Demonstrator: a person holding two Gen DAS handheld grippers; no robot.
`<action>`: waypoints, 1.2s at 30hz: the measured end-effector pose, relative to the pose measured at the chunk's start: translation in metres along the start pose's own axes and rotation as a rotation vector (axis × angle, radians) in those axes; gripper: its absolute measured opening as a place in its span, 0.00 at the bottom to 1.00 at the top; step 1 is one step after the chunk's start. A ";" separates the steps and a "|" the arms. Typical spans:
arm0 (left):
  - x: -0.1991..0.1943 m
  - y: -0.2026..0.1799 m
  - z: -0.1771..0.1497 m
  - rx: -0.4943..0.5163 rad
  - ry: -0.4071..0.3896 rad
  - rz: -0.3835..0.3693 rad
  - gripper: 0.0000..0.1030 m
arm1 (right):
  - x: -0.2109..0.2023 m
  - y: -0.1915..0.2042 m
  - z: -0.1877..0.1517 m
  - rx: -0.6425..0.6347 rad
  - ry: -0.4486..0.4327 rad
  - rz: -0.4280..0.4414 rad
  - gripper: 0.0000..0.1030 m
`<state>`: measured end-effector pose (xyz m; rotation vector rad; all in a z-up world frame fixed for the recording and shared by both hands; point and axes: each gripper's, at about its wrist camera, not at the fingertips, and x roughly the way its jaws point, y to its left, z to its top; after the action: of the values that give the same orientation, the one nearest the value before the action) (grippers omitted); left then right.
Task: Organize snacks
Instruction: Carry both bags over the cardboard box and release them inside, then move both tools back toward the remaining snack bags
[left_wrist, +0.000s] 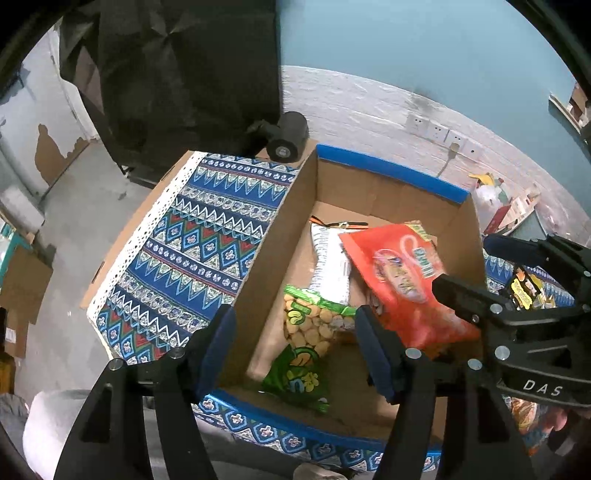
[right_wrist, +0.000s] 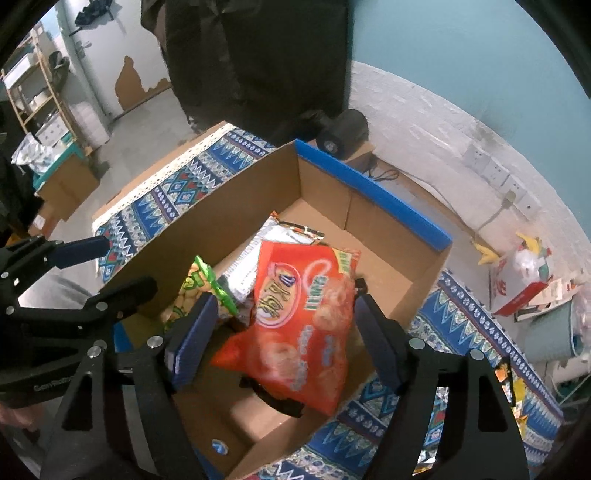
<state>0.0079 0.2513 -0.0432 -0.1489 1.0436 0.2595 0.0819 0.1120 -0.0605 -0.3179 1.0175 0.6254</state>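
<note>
An open cardboard box (left_wrist: 280, 236) (right_wrist: 221, 221) with blue-taped rims sits on a patterned cloth. Inside lie a white packet (left_wrist: 328, 258), a green bag of pale nuts (left_wrist: 310, 325) and a second green bag (left_wrist: 299, 380). My left gripper (left_wrist: 295, 347) hovers open over the green bags, touching neither. A red snack bag (left_wrist: 402, 288) (right_wrist: 303, 325) sits tilted and blurred between the jaws of my right gripper (right_wrist: 284, 336), which stand wide with the pads off it. The left gripper (right_wrist: 110, 269) also shows over the box's left wall.
The blue patterned cloth (left_wrist: 192, 236) covers the surface around the box. More snack packets (left_wrist: 524, 291) (right_wrist: 513, 384) lie on it to the right. A black cylinder (left_wrist: 288, 136) stands behind the box. A red and white carton (right_wrist: 517, 280) sits by the wall with sockets (left_wrist: 439, 131).
</note>
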 end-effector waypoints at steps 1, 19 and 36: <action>-0.001 -0.003 0.001 0.001 -0.004 -0.001 0.66 | -0.002 -0.002 0.000 0.006 -0.003 -0.002 0.75; -0.011 -0.075 0.000 0.138 -0.022 -0.073 0.66 | -0.055 -0.065 -0.028 0.096 -0.065 -0.087 0.78; -0.014 -0.171 -0.014 0.325 -0.003 -0.160 0.66 | -0.094 -0.149 -0.105 0.173 -0.053 -0.226 0.78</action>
<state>0.0379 0.0821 -0.0385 0.0613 1.0509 -0.0560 0.0672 -0.0915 -0.0368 -0.2579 0.9622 0.3378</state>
